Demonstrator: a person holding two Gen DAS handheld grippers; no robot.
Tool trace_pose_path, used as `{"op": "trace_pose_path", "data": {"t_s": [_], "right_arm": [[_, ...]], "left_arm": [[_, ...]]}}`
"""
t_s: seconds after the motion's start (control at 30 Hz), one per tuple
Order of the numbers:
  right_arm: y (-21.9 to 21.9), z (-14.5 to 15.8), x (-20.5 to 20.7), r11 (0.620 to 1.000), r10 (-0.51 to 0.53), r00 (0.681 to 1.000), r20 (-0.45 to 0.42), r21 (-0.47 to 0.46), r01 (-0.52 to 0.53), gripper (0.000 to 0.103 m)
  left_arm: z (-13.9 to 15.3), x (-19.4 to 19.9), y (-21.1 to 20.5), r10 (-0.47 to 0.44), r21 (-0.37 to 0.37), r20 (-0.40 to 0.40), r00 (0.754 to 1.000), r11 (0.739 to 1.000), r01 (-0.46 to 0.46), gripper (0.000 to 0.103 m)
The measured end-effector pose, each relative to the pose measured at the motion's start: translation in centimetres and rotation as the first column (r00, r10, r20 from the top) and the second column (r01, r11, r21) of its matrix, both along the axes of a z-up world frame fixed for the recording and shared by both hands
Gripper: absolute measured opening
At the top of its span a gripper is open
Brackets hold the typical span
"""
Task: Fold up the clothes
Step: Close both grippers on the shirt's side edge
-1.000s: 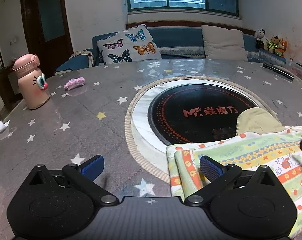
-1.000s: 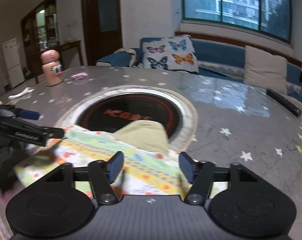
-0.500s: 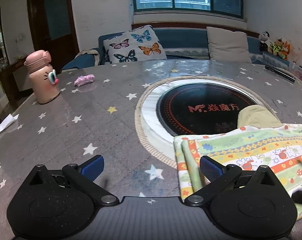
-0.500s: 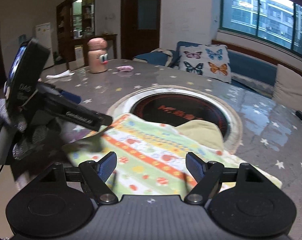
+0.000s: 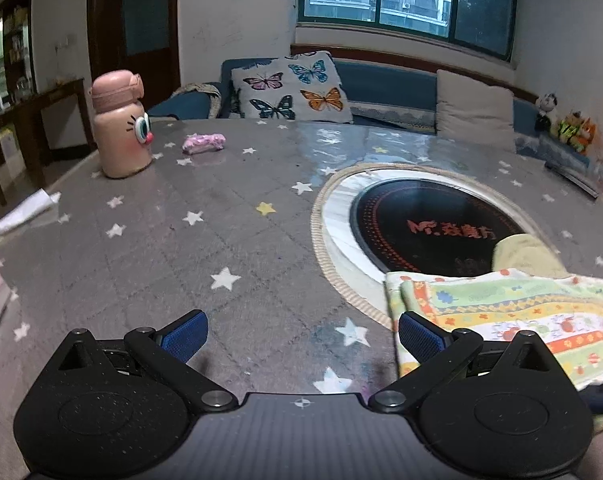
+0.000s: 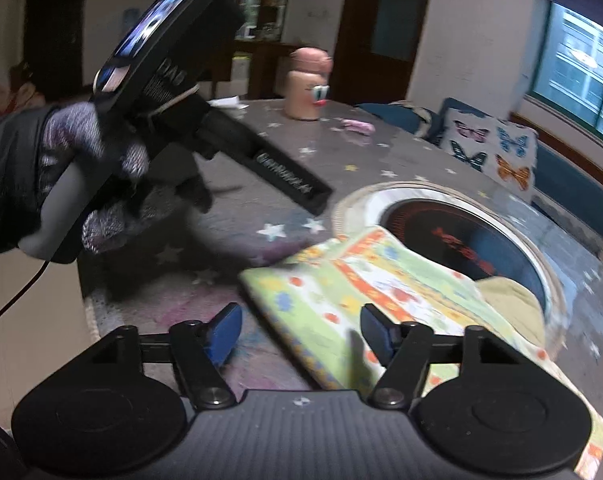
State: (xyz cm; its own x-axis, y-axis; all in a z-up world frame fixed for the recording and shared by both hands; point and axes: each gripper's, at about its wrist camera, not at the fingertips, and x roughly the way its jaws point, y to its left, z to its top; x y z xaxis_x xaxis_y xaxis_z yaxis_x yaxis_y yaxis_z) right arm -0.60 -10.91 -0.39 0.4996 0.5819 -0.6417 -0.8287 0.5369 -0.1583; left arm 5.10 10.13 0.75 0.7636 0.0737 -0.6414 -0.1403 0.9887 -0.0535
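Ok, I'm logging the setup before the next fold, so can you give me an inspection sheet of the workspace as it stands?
Surface: round table with a grey star-print cover; a black cooktop is set in its middle.
Job's things: patterned cloth lies folded, partly over the cooktop's near rim; a plain yellow cloth part sticks out behind it.
Clutter: pink bottle, small pink bundle, white paper, dark bar at the far right edge.
Grippers: left tool open, over bare table; right tool open, over the cloth's near edge.
Cables: one thin cable hangs below the left hand.
Surroundings: sofa with butterfly cushion, window, plush toys.
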Motion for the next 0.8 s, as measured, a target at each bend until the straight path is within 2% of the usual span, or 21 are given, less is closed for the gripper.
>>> {"op": "trace_pose_path", "data": {"t_s": [0.2, 0.3, 0.4, 0.6, 0.7, 0.8], "right_arm": [[2.4, -1.0, -0.3, 0.997, 0.041, 0.999, 0.028, -0.061, -0.039, 0.042], [3.0, -1.4, -0.3, 0.996, 0.034, 0.998, 0.047, -0.083, -0.030, 0.029], [2.7, -1.1, -0.1, 0.998, 0.018, 0.999, 0.032, -0.057, -0.016, 0.015], [0.6, 0.7, 0.5, 0.998, -0.022, 1.000, -0.018, 0.058, 0.023, 0.009], [-0.5, 1.6, 0.7, 0.994, -0.036, 0.999, -0.036, 0.105, 0.040, 0.008], [-1.8, 2.4, 0.5, 0.989, -0.039, 0.999, -0.034, 0.138, 0.044, 0.008]], "left_arm": [[0.1, -0.4, 0.1, -0.058, -0.116, -0.012, 0.998, 0.992, 0.056, 0.102], [0.0, -0.3, -0.2, -0.085, -0.175, -0.029, 0.996, 0.981, 0.079, 0.099], [0.0, -0.2, -0.6, -0.107, -0.241, -0.047, 0.993, 0.966, 0.092, 0.095], [0.0, 0.4, -1.4, -0.134, -0.353, -0.087, 0.987, 0.931, 0.095, 0.089], [-0.3, 1.0, -1.7, -0.144, -0.424, -0.117, 0.983, 0.902, 0.082, 0.089], [-0.7, 1.6, -2.1, -0.155, -0.483, -0.146, 0.977, 0.873, 0.066, 0.083]]}}
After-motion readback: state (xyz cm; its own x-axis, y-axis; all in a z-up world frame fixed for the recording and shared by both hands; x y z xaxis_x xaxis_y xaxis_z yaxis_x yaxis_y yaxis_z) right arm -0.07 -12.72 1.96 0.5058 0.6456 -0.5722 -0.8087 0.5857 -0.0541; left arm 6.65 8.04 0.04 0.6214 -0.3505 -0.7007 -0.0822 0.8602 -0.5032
